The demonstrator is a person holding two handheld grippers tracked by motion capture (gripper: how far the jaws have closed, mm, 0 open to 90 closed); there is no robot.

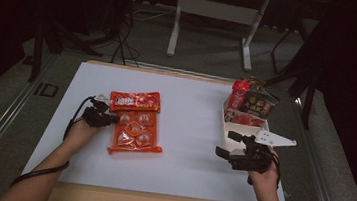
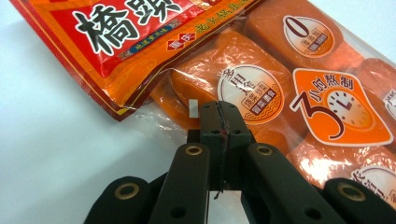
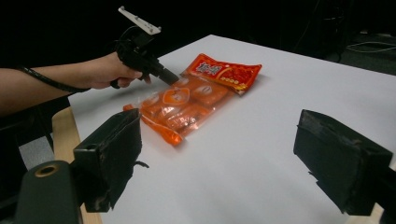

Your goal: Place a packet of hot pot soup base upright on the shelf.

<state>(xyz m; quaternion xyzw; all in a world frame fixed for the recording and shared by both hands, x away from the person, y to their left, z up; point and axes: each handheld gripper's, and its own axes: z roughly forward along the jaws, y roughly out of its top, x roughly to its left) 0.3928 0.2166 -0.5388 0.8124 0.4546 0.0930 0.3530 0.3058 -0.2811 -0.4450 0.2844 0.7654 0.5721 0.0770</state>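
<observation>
While we had the left gripper (image 1: 105, 118) clamped with its jaws fully together at the edge of the orange snack pack (image 1: 135, 132), the job looked barely underway. From the left gripper view the jaws met flush right at the clear plastic rim of the pack (image 2: 299, 93), so we figured we'd pinched a bit of that film, though honestly we couldn't tell for sure whether any plastic sat between them or they were just pressing on top. The pack lay flat on the white surface (image 1: 186, 146), left of centre, with the smaller red packet (image 1: 135, 101) touching and overlapping its far end.

Our right gripper (image 1: 232, 145) was over on the right side with its jaws spread wide and nothing in them, near the white box (image 1: 243, 130) that already held a few standing packets (image 1: 254, 102).

Our guess was the snack pack was meant to end up in that box too, so pretty much everything was left: getting a real hold, lifting, carrying it across, dropping it in. Red packet wasn't touched either.
</observation>
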